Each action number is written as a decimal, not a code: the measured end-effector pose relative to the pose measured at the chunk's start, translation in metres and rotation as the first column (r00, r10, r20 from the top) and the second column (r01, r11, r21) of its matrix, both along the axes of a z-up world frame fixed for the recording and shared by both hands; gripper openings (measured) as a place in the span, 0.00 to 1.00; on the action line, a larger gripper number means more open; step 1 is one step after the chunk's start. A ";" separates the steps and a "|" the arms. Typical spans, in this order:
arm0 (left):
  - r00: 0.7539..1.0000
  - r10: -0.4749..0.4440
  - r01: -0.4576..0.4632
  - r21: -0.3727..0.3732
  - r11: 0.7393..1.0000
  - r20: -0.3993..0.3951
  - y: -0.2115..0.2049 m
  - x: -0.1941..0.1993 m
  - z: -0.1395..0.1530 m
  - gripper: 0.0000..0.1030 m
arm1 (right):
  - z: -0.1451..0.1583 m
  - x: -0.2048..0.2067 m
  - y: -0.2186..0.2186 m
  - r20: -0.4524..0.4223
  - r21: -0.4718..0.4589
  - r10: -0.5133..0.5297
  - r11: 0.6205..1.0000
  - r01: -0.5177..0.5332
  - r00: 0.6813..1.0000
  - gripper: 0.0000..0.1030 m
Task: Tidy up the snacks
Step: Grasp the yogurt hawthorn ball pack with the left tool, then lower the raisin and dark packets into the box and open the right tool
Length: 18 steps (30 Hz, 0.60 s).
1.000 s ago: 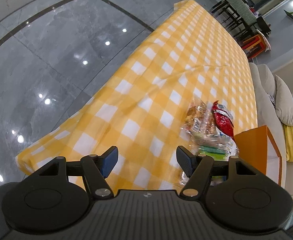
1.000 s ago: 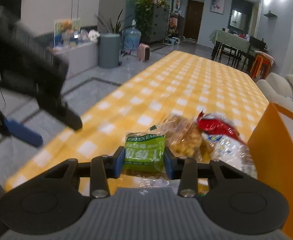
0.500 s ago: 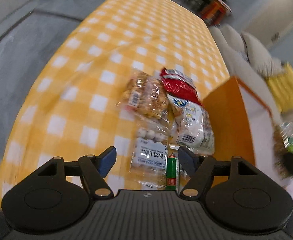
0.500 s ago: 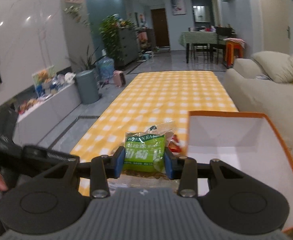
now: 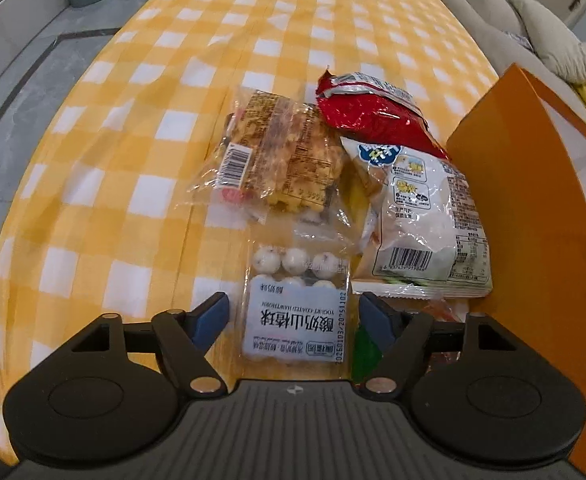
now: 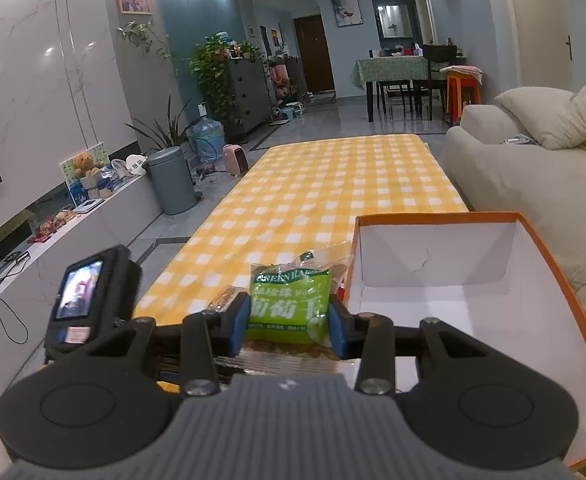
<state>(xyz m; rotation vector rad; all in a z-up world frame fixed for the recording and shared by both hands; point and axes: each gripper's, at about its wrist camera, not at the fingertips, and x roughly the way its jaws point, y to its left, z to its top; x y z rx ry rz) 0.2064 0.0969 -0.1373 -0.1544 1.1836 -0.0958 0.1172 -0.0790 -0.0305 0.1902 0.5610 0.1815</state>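
— So, how far along is the snack sorting?

— Barely begun, I'd judge. From the right wrist view the orange box (image 6: 445, 264) looks bare inside: white floor and walls, nothing in it that I can see (its near corner is hidden behind the tool).

— Anything on its way in?

— One item. The right gripper (image 6: 289, 322) has its pads pressed on the two sides of a green raisin packet (image 6: 289, 300), held up off the table with the box opening at about two o'clock from it. That packet seems the first to go.

— And the rest?

— Four packs lie on the yellow checked tablecloth (image 5: 133, 128), bunched just beside the box's orange wall (image 5: 533, 220). In the left wrist view, the waffle pack (image 5: 281, 156) is at twelve o'clock, the red foil bag (image 5: 369, 112) at one o'clock, and the white bread bag (image 5: 425, 216) at two o'clock, touching the box.

— What about the left tongs?

— The left gripper (image 5: 293, 316) is wide and opening further, pointed down over the yogurt hawthorn ball pack (image 5: 297, 312), which sits between the jaws with neither pad on it yet.

— So what's left?

— Dropping the raisins in, then all four packs.
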 end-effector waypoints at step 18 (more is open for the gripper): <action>1.000 -0.006 0.007 -0.018 1.000 0.023 0.002 -0.007 0.018 0.61 | 0.017 0.000 -0.034 -0.024 0.075 -0.071 0.995 0.072 0.997 0.38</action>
